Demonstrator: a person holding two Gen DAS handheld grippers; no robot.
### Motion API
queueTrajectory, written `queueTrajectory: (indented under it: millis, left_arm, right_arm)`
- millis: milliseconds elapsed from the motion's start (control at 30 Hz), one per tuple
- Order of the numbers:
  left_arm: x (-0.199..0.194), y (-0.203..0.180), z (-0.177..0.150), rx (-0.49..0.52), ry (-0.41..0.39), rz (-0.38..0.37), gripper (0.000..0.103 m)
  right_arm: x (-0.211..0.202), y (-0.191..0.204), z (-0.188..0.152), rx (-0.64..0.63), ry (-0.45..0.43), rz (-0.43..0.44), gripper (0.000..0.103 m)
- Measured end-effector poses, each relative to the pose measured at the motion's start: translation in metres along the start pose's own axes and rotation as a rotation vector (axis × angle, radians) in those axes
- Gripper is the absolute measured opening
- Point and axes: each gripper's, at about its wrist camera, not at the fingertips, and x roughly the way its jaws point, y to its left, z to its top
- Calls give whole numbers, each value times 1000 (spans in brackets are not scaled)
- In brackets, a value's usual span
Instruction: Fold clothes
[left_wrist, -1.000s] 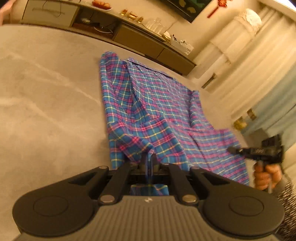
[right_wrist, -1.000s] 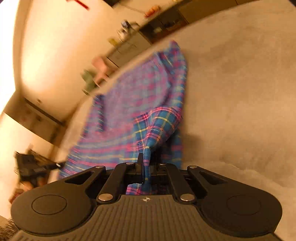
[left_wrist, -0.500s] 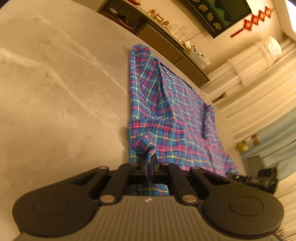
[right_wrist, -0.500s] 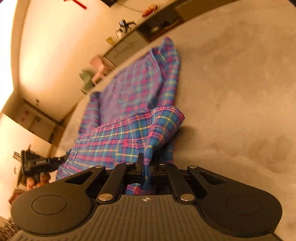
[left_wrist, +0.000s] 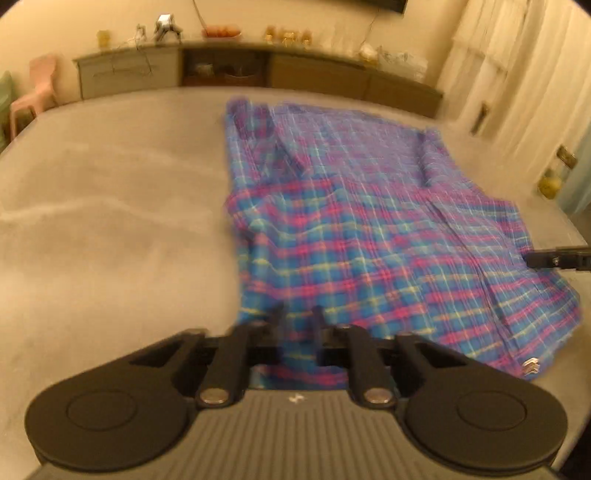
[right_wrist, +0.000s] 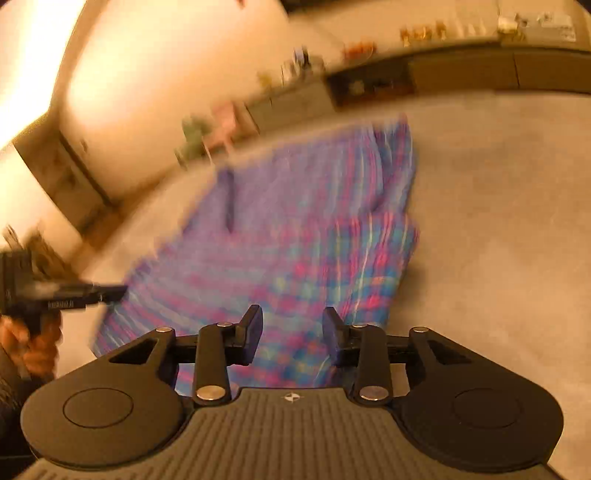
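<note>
Both the left gripper (left_wrist: 297, 325) and the right gripper (right_wrist: 291, 325) stand with fingers apart, gripping nothing, above the near edge of the plaid shirt (left_wrist: 369, 236), which lies directly ahead on the grey carpet (left_wrist: 110, 229), apparently released to settle its fold.

A wide grey carpet-like surface (left_wrist: 110, 229), perhaps a bed, carries the plaid garment (left_wrist: 369, 236) spread flat, right of centre.

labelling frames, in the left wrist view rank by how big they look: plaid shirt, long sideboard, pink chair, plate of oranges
1. plaid shirt, by far the largest.
2. long sideboard along the far wall.
3. pink chair.
4. plate of oranges, smallest.
The shirt lies much nearer the camera than the rest, which inflates it.
</note>
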Motion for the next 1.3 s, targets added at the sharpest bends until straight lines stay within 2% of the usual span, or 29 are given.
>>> queueTrajectory:
  millis: [33,67,133,233,267,300,333,400,500,533,600,667,767,900,967,1100,1200,1233,1267,1300]
  left_arm:
    - [-1,2,0,-5,-3,13,5]
    - [-3,2,2,-19,5,25,5]
    - [-12,-6,1,21,-17,90,5]
    - [-22,-17,1,67,-50,65,16]
    - [-16,-19,2,77,-25,84,17]
    - [-7,-19,3,74,16,110,17]
    - [-3,-15,4,50,28,121,17]
    - [-8,-10,13,14,41,127,15]
    - [-32,-11,31,-18,-39,62,26]
    - [-35,-12,39,-37,-57,9,27]
    - [-33,-16,52,-52,-54,-64,27]
    - [-20,-26,62,-26,-33,-99,27]
    - [3,-43,70,23,5,-119,26]
    - [22,-54,67,36,58,-151,27]
    - [29,-54,61,44,90,-136,27]
    - [36,-40,50,33,124,-132,26]
    - [37,-37,52,26,125,-144,25]
    - [37,-36,52,23,126,-148,25]
    - [37,-34,52,21,126,-152,25]
    - [37,-33,53,18,126,-156,25]
  right_arm:
    - [-1,-5,1,22,0,1,18]
    - [-2,-11,2,48,-5,5,18]
    - [-9,-18,2,83,-21,-11,19]
    - [-18,-13,1,71,-50,4,21]
    - [-20,-11,1,63,-52,20,21]
    - [-15,-10,-1,45,-28,-10,21]
    - [-10,-10,-4,24,0,-46,19]
    - [-9,-10,0,30,1,-57,20]
    - [-24,0,19,7,-62,-48,34]
    - [-29,3,25,-1,-83,-45,41]
    - [-34,12,47,-32,-115,-49,53]
    - [-26,21,80,-86,-115,-76,72]
    - [11,35,135,-204,-81,-166,84]
    - [85,30,203,-265,-30,-245,85]
    - [125,23,228,-262,-2,-261,85]
    - [196,1,258,-219,70,-290,86]
    - [229,-11,264,-211,97,-305,85]
    - [237,-14,264,-209,108,-307,84]
    - [244,-17,265,-206,119,-309,77]
    - [250,-17,264,-204,120,-301,76]
